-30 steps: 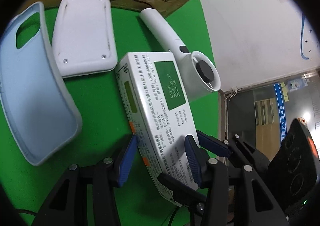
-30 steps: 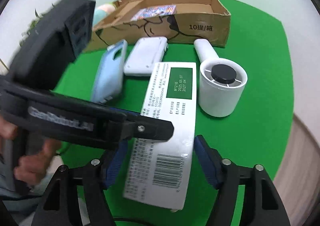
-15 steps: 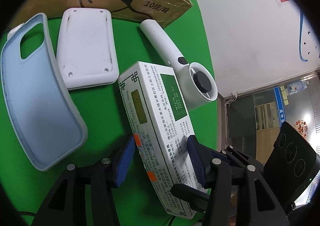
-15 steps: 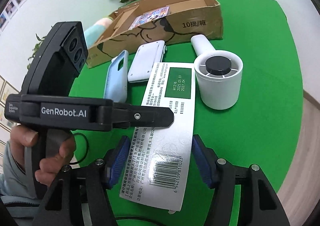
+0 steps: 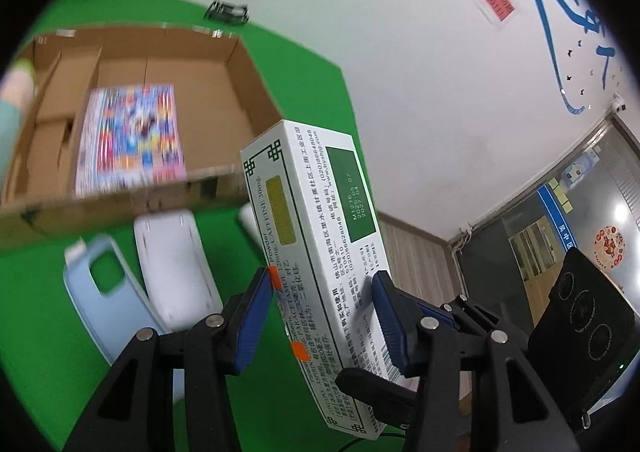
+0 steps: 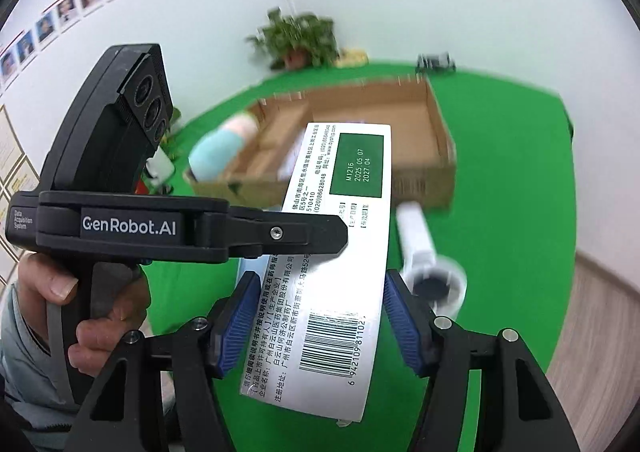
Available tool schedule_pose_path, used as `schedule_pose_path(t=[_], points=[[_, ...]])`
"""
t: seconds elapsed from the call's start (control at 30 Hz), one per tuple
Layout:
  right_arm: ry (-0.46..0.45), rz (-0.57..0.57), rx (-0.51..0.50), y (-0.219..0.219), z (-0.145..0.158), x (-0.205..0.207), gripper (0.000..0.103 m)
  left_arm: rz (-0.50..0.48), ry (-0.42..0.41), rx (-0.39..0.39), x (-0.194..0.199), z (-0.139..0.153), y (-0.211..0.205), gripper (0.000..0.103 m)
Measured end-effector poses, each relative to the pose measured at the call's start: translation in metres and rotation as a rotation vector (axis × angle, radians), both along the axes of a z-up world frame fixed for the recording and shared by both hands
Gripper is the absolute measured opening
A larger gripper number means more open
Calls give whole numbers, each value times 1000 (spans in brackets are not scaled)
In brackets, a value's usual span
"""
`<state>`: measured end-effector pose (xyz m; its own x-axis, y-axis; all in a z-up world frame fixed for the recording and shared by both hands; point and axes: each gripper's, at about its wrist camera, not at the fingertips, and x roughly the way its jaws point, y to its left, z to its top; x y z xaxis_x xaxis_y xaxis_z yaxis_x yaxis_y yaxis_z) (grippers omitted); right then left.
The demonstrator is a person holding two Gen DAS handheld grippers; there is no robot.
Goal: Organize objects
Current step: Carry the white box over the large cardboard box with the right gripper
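Note:
A long white medicine box (image 5: 312,212) with a green label hangs in the air above the green table (image 5: 304,84), tilted up toward the cardboard box (image 5: 248,72). My left gripper (image 5: 320,292) grips its near part, its blue pads closing against both long sides. From the other side, the right gripper (image 6: 320,284) is shut on the same medicine box (image 6: 340,212) near the barcode end. A person's hand (image 6: 52,288) holds the left tool's housing (image 6: 132,228), which crosses in front of the medicine box.
The open cardboard box (image 6: 436,140) holds a colourful booklet (image 5: 128,136). On the table below lie a blue phone case (image 5: 100,292), a flat white device (image 5: 176,260) and a white hand-held fan (image 6: 424,252). A potted plant (image 6: 300,40) stands at the far edge.
Both grippers have risen with the medicine box, which has left the table and tipped up. The cardboard box's inside has come into view; the phone case and fan sit lower in frame.

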<state>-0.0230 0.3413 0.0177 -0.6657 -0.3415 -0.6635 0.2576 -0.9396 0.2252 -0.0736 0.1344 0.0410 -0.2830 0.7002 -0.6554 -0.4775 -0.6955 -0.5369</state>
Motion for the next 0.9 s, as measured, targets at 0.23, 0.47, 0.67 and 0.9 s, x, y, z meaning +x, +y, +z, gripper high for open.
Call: schedule_pose_path(t=[0.23,0.47,0.67,0.9], points=[[92,33,87,-3,55,-55,60,13,89,38,-59,58,-7,50],[180,42,144,-1,111,-111,60,18,172,53,-108,112,-3,50],[206,42,154,0,127,-147,60,20,174,37,-141,121,-2,50],[136,40,127,5,101,-191,60,17,91,11,-178,85,10,50]])
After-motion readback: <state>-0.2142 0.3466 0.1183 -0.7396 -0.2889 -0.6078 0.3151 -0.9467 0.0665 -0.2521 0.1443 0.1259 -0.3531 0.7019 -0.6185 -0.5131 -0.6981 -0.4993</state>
